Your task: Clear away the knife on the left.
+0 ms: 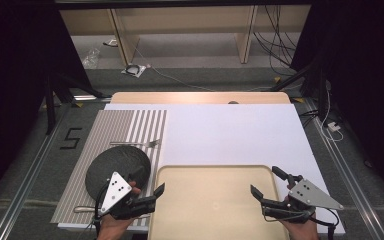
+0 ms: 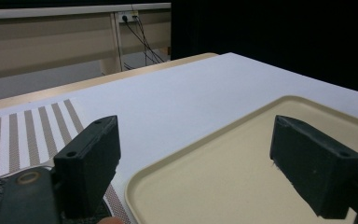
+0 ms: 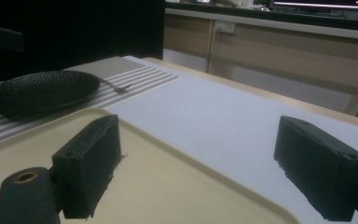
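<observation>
Both tongs stand wide with nothing between the jaws. In the high view the left tongs (image 1: 148,182) hover at about seven o'clock of the table, one jaw over the near edge of the black plate (image 1: 117,167) and the other over the left rim of the beige tray (image 1: 215,172). The right tongs (image 1: 266,181) sit at about five o'clock, over the tray's right side, jaws pointing inward and up the table. The tray lies flat at six o'clock, close to the person, bare inside, on the white sheet (image 1: 230,135) that covers the table. The left gripper view shows its raised rounded lip (image 2: 168,158) just ahead of the left jaw, and the right gripper view shows the far rim (image 3: 191,156) running between that gripper's jaws. I judge the tray to be stiff moulded plastic: light for its breadth, smooth and rather slippery, not fragile, but apt to tip if lifted from one side. The sensible hold is the upturned rim, one pair of tongs at nine o'clock and one at three, pinching the lip at matching points so it rises level. Left of the tray, at about nine o'clock, the plate rests on a striped mat (image 1: 130,125) with a fork (image 1: 139,144) just beyond it.
</observation>
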A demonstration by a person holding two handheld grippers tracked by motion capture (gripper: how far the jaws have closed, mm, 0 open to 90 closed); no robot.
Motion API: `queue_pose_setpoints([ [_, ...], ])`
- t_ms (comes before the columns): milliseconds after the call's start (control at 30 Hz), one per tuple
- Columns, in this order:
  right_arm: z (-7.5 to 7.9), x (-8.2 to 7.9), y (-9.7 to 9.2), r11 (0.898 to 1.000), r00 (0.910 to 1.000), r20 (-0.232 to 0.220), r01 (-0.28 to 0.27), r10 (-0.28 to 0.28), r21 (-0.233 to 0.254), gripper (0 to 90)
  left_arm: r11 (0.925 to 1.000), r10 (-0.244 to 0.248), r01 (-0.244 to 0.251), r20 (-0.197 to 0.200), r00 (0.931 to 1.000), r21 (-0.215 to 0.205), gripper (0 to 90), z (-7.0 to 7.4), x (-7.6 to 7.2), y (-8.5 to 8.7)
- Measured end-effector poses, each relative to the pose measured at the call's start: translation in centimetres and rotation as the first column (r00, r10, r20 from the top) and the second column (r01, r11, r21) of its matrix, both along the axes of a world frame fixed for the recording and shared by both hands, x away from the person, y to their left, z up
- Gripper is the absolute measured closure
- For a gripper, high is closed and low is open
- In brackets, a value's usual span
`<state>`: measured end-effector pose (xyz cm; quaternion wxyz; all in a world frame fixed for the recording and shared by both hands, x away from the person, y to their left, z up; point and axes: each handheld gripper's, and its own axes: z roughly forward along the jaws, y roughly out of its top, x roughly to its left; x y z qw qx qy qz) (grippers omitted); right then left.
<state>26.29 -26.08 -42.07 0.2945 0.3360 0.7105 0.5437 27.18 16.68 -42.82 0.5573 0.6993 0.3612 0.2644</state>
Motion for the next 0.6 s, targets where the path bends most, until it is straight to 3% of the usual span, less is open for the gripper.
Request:
queue_pose_setpoints([
  [133, 0.0, 0.0, 0.0, 1.0, 1.0, 0.001, -0.003, 0.003, -0.003, 15.5, 0.9999, 0.006, -0.006, 0.001, 1.0, 0.016, 16.1, 0.2, 0.0, 0.2],
  [300, 0.0, 0.0, 0.0, 1.0, 1.0, 0.0, -0.005, 0.005, -0.006, 15.5, 0.9993, -0.014, 0.016, -0.053, 0.9985, 0.034, 17.0, 0.4, 0.3, 0.5],
  [600, 0.1, 0.0, 0.0, 1.0, 0.9999, 0.0, -0.011, 0.011, -0.007, 15.5, 0.9925, -0.043, 0.056, -0.118, 0.9921, 0.109, 16.7, 0.9, 0.7, 1.0],
])
